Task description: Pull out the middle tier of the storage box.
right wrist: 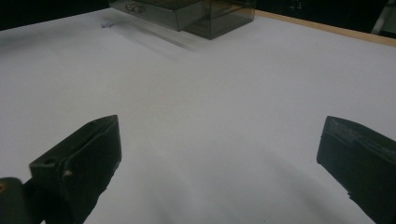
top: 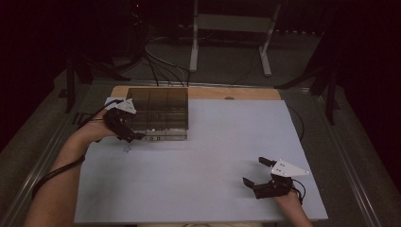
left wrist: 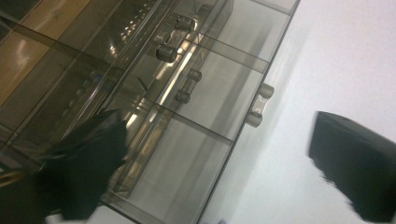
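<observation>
Dim room, white desk (top: 198, 161) | smoked plastic drawer box (top: 161, 113) at far-left corner judged rigid, light, slippery; best taken by knobs (left wrist: 260, 105) | left gripper (top: 135, 135) jaws wide, nothing held | right gripper (top: 257, 172) jaws wide, nothing held

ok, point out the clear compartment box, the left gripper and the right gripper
clear compartment box (top: 161, 111), high view, on its smoky top panel
left gripper (top: 136, 135), high view, between its jaw tips at the box's near left corner
right gripper (top: 255, 171), high view, between its open jaw tips

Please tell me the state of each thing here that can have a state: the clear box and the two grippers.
clear compartment box: lies flat at the table's far left, compartments look empty.
left gripper: open at the box's front edge, nothing between the jaws.
right gripper: open, holds nothing, low over the white table.
</observation>
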The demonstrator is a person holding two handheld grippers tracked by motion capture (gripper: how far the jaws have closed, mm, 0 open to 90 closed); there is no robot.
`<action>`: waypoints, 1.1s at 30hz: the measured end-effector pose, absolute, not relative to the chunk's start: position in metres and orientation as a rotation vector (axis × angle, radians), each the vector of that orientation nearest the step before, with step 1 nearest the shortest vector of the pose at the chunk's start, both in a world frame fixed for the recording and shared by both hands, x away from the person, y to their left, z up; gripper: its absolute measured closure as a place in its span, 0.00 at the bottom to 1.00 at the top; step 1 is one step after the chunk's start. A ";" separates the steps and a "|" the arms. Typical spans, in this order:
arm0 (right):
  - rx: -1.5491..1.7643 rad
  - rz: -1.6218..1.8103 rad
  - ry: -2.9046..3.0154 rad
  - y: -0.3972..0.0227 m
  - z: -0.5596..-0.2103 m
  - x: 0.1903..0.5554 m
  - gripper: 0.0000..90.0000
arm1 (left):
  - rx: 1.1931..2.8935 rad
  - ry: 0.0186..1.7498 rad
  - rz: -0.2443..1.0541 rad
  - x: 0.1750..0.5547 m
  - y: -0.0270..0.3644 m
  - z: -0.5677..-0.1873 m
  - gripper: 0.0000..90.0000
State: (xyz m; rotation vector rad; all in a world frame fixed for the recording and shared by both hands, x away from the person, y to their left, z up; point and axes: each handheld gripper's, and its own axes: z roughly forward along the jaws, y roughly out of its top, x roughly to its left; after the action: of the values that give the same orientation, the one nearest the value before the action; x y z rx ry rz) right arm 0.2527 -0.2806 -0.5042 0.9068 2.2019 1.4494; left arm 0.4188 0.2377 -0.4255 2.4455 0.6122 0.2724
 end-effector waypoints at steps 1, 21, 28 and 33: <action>0.908 1.450 2.200 -0.281 -0.504 0.253 0.00 | 2.446 0.621 0.263 0.418 0.237 -0.425 0.01; 0.907 1.451 2.202 -0.280 -0.504 0.252 0.00 | 2.317 0.690 0.257 0.391 0.248 -0.422 0.00; 0.907 1.452 2.202 -0.280 -0.503 0.252 0.00 | 2.298 0.693 0.268 0.375 0.250 -0.425 0.00; 0.905 1.450 2.204 -0.280 -0.503 0.252 0.00 | 2.274 0.691 0.265 0.365 0.251 -0.426 0.00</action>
State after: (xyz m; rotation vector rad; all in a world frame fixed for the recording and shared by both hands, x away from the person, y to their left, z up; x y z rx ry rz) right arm 0.2517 -0.2797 -0.5033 0.9046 2.2041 1.4501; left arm 0.3651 0.2511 -0.4264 2.2743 0.6913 0.2649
